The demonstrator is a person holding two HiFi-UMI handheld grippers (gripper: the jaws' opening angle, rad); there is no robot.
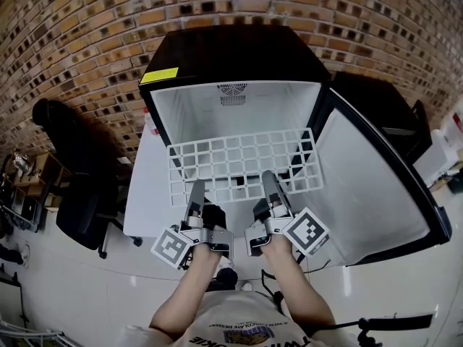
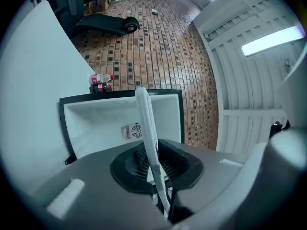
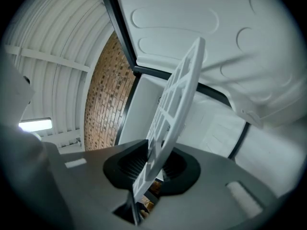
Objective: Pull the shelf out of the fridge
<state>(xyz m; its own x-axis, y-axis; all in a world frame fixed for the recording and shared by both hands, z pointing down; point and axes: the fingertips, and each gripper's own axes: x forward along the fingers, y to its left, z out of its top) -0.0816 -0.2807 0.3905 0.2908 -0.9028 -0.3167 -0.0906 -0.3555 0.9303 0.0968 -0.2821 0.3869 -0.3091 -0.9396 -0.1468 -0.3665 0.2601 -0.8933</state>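
The black mini fridge [image 1: 231,56] stands open, its white inside lit. The white grid shelf [image 1: 239,157] sticks out of the fridge opening towards me, roughly level. My left gripper [image 1: 196,188] is shut on the shelf's front edge at the left, my right gripper [image 1: 268,179] on the same edge at the right. In the left gripper view the shelf [image 2: 146,123] runs edge-on between the pads of that gripper [image 2: 154,164]. In the right gripper view the grid [image 3: 175,99] passes through the clamped pads of that gripper [image 3: 153,164].
The fridge door [image 1: 369,186] hangs wide open to the right. The fridge sits on a white table [image 1: 145,194], with a black office chair [image 1: 72,165] to its left. Two bottles [image 2: 101,82] stand beside the fridge near the brick wall [image 1: 87,27].
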